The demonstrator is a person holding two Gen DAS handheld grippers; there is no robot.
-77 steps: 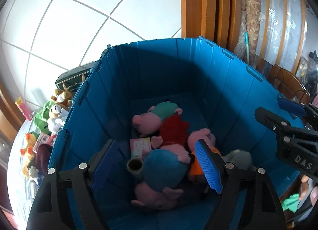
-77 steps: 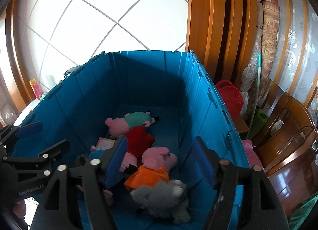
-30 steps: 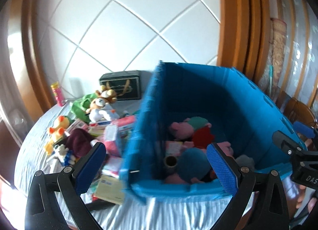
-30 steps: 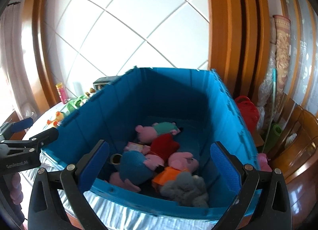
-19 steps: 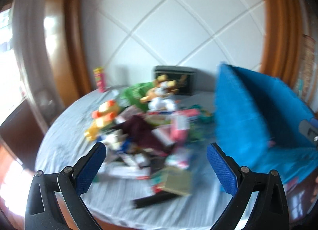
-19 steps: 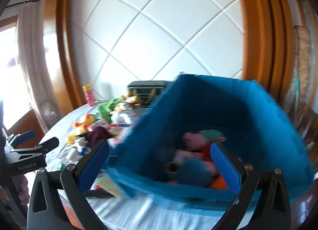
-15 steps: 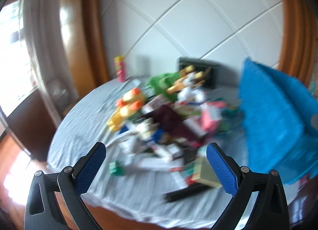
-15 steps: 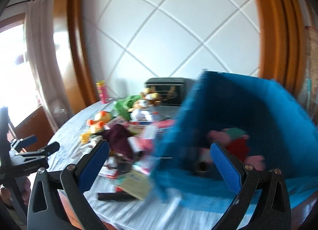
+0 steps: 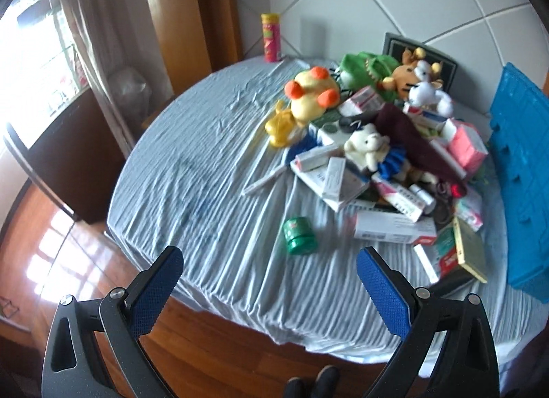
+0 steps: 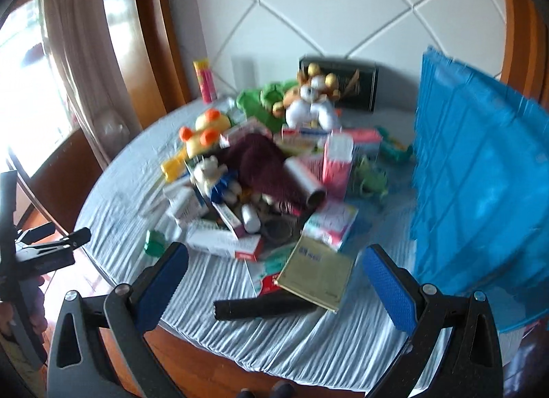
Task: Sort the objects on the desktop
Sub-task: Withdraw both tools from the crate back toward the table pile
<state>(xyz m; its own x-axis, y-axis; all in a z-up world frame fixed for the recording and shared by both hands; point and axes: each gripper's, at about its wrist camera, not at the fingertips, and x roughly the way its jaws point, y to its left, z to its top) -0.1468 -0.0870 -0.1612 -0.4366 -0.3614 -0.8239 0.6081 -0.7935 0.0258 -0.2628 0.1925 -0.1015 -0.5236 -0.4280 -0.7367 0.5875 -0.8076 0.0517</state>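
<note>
The small green screw-lid jar (image 9: 299, 236) stands on the blue-clothed round table (image 9: 206, 171), apart from the jumbled pile, ahead of the left claw (image 9: 269, 281) (wide open, empty); the right claw (image 10: 274, 277), equally agape, sits farther off.

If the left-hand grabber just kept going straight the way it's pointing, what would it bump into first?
Probably the small green jar lying on the blue tablecloth. It sits alone ahead of the open left gripper, nearer than the white box and the toy pile. Depth is hard to judge, so it might meet cloth first.
</note>
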